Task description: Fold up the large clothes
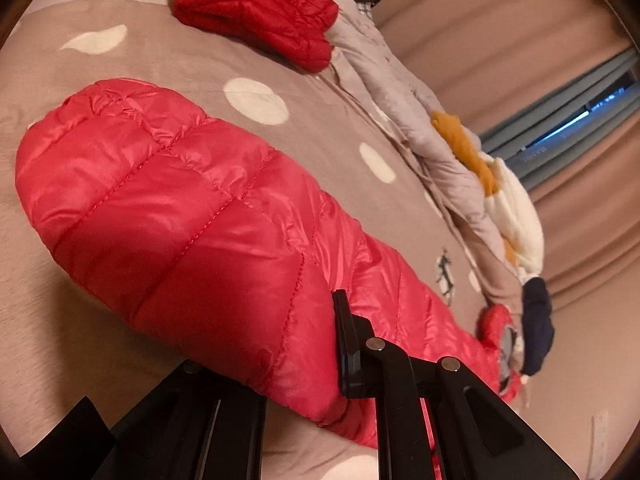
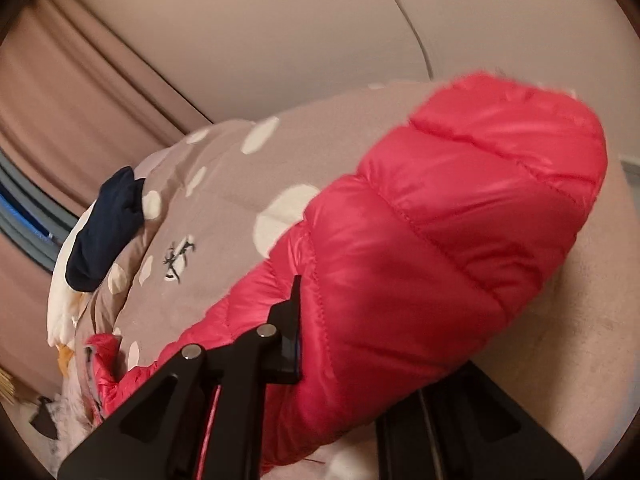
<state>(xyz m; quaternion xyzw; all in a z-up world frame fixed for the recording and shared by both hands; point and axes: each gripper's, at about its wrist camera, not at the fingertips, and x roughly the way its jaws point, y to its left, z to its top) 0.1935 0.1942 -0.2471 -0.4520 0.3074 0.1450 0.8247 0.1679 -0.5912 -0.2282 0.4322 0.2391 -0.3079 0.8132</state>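
Jacket (image 1: 180,216), red quilted, on bed (image 1: 48,280). Left wrist view: left claw (image 1: 320,364) pinching hem; long axis runs toward 11 o'clock.
Right wrist view: right claw (image 2: 320,356) pinching jacket edge; body extends toward 1 o'clock. Both hands equally near.

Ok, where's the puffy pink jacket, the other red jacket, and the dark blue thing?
Pink jacket (image 1: 172,216): left wrist view, quilted middle.
Red jacket (image 1: 256,8): left wrist view, folded top.
Dark blue garment (image 2: 106,228): right wrist view, its middle.
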